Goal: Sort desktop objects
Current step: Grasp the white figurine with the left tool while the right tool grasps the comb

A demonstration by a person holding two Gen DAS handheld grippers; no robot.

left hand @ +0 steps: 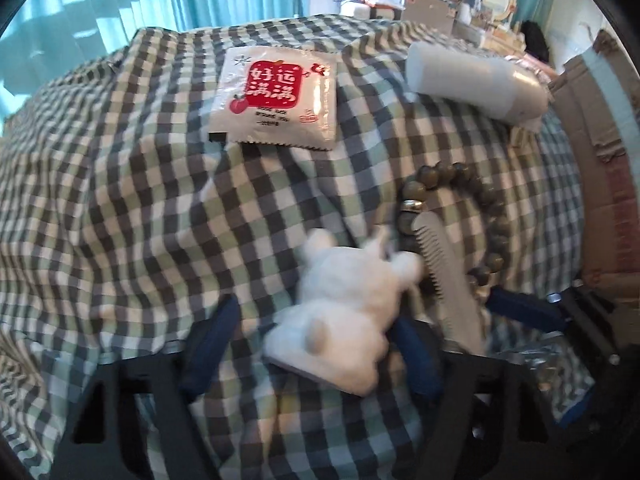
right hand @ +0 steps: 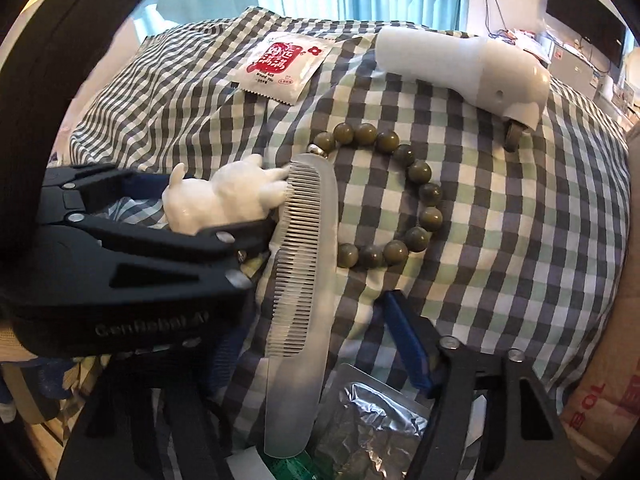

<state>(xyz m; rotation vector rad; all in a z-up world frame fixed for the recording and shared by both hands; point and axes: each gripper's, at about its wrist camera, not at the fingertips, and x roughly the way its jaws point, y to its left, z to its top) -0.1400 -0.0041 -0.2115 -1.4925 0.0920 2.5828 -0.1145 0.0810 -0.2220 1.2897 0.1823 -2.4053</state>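
A white plush bunny (left hand: 344, 312) lies on the checked cloth (left hand: 120, 200) between the blue pads of my left gripper (left hand: 316, 312). The right pad touches it and a strip of cloth shows at the left pad, so the gripper is open. Seen from the right wrist, the bunny (right hand: 224, 200) rests against one of the left gripper's black fingers (right hand: 180, 236). A translucent comb (right hand: 304, 300) lies lengthwise between the fingers of my open right gripper (right hand: 312, 320), with neither pad pressing on it. The comb's tip overlaps an olive bead bracelet (right hand: 400, 196).
A white sachet with a red label (left hand: 276, 96) and a white handheld device (right hand: 472, 68) lie farther back. A foil blister pack (right hand: 372, 420) sits under the right gripper. A cardboard box (left hand: 600, 160) borders the cloth on the right.
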